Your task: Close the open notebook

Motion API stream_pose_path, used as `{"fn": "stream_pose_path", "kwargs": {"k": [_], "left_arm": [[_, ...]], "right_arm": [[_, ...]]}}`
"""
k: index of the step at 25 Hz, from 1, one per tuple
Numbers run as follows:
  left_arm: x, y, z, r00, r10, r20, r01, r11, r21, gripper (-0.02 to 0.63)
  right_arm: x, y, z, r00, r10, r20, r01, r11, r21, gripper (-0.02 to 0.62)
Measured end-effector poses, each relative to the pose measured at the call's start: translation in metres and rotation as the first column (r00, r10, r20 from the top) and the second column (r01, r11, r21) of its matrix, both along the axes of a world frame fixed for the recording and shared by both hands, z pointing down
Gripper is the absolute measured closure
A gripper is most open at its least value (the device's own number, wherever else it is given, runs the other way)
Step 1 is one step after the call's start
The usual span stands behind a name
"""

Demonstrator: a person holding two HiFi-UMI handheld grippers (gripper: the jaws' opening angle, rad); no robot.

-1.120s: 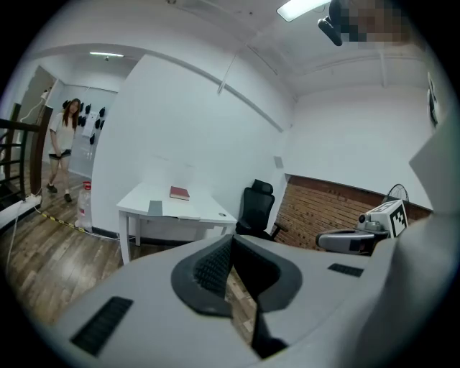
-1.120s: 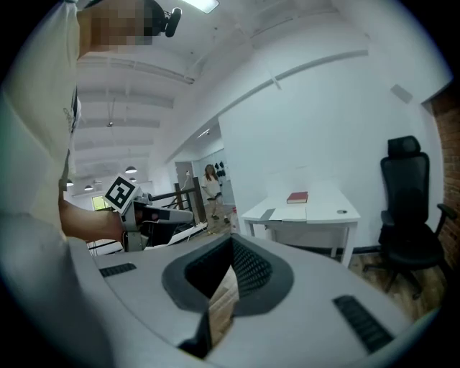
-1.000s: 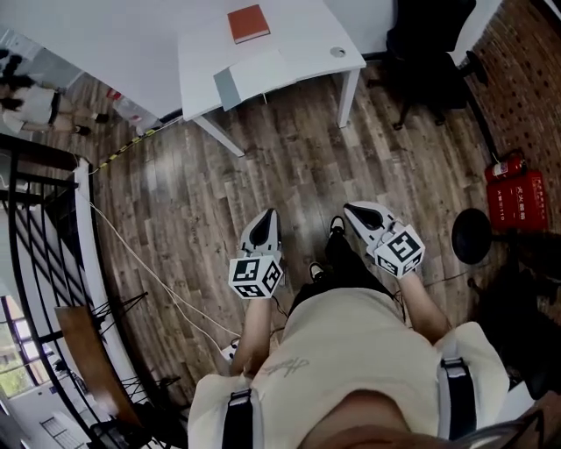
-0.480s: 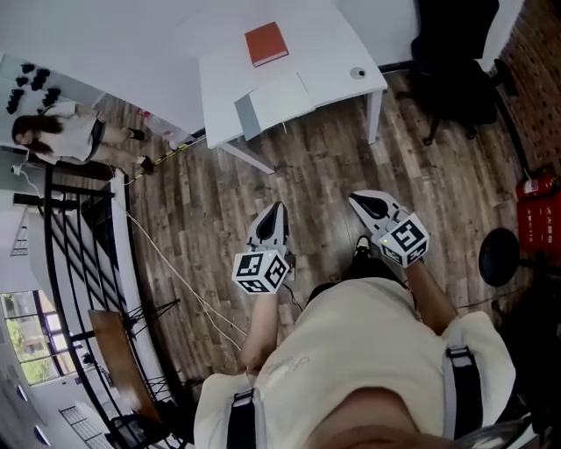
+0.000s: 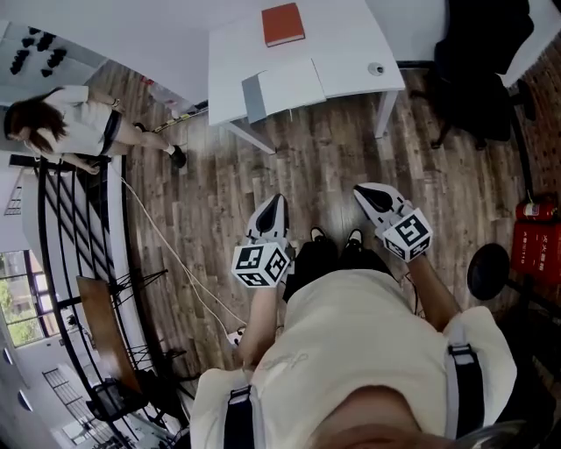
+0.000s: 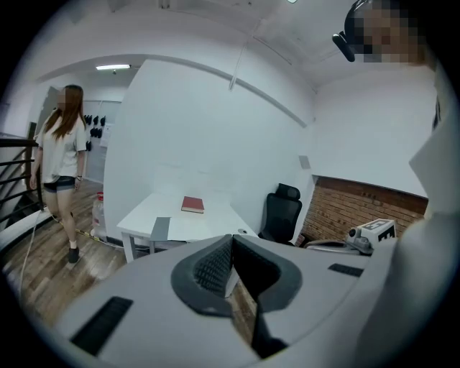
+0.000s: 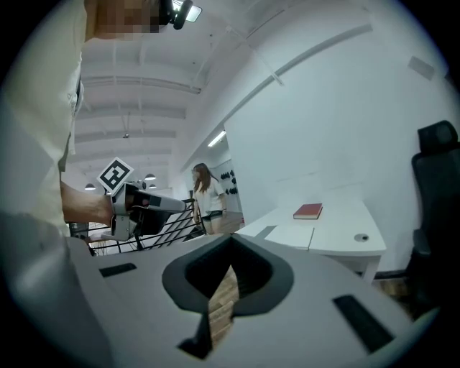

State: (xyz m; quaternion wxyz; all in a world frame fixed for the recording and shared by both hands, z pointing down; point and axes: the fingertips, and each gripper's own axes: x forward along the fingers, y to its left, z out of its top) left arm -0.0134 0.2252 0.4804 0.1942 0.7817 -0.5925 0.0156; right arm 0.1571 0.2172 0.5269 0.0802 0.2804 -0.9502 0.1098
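Note:
The open notebook (image 5: pixel 282 89) lies on the white table (image 5: pixel 351 35) far ahead, a grey leaf on its left and a white page on its right. It also shows in the left gripper view (image 6: pixel 176 228) and the right gripper view (image 7: pixel 291 234). A closed red book (image 5: pixel 283 24) rests behind it. My left gripper (image 5: pixel 274 203) and right gripper (image 5: pixel 365 191) hang over the wooden floor in front of my body, well short of the table. Both are shut with nothing between their jaws.
A black office chair (image 5: pixel 482 61) stands right of the table. A person (image 5: pixel 70 127) walks at the left beside a black railing (image 5: pixel 70 228). A white cable (image 5: pixel 166 254) runs over the floor. A black stool (image 5: pixel 488 272) and red fire-extinguisher box (image 5: pixel 535 237) sit at right.
The table with the notebook has shifted right and toward the top of the head view. The person at the left has walked further into view. Both grippers stay shut in front of me.

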Motion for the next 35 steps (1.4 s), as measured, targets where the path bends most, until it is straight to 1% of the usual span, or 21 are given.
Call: {"fn": "stream_pose_path", "kwargs": {"k": [3,6,11,14,15,18,20,24,27,29,32,35], "left_arm": [[-0.002,0.001,0.006,1.000,-0.006,0.001,0.006,1.000,-0.020,0.588],[-0.007,-0.004,0.009,1.000,-0.010,0.003,0.010,1.000,-0.023,0.588],[-0.015,-0.019,0.019,1.000,-0.015,-0.021,0.014,0.999,-0.030,0.588],[-0.014,-0.038,0.023,0.999,0.005,-0.041,-0.007,0.999,-0.035,0.588],[-0.013,-0.047,0.020,0.999,0.015,-0.042,-0.016,1.000,-0.026,0.588],[-0.009,-0.079,0.003,0.998,0.049,-0.039,-0.048,0.998,0.036,0.588],[-0.012,-0.096,0.001,0.997,0.057,-0.044,-0.055,0.997,0.046,0.588],[-0.038,-0.122,0.011,0.997,0.040,-0.069,-0.039,0.999,0.021,0.588],[-0.059,-0.148,0.011,0.996,0.018,-0.083,-0.016,0.999,0.030,0.588],[-0.073,-0.164,0.007,0.998,0.016,-0.066,-0.012,0.998,0.054,0.588],[-0.095,-0.181,0.003,1.000,0.023,-0.019,-0.021,0.997,0.076,0.588],[-0.119,-0.198,0.004,1.000,0.018,-0.012,-0.017,0.997,0.080,0.588]], "right_arm": [[-0.008,-0.002,0.005,0.999,-0.036,0.004,0.037,0.999,-0.012,0.588],[-0.016,-0.005,0.010,0.999,-0.048,0.012,0.048,0.999,-0.024,0.588],[-0.023,-0.009,0.010,0.999,-0.053,0.002,0.053,0.998,-0.022,0.588],[-0.019,-0.018,0.013,1.000,-0.024,-0.010,0.023,0.999,-0.025,0.588],[-0.016,-0.022,0.015,1.000,-0.008,-0.011,0.008,0.999,-0.032,0.588],[-0.010,-0.041,0.020,1.000,0.013,-0.019,-0.014,0.999,-0.035,0.588],[-0.013,-0.056,0.020,0.999,0.020,-0.045,-0.022,0.999,-0.037,0.588],[-0.035,-0.085,0.013,0.999,0.025,-0.043,-0.027,0.999,-0.034,0.588],[-0.054,-0.114,0.007,0.998,0.011,-0.055,-0.012,1.000,-0.021,0.588],[-0.071,-0.132,0.002,0.998,-0.006,-0.061,0.005,1.000,-0.010,0.588],[-0.099,-0.155,-0.004,0.998,-0.018,-0.064,0.018,1.000,-0.001,0.588],[-0.128,-0.177,-0.010,0.998,-0.025,-0.065,0.025,1.000,-0.001,0.588]]}}
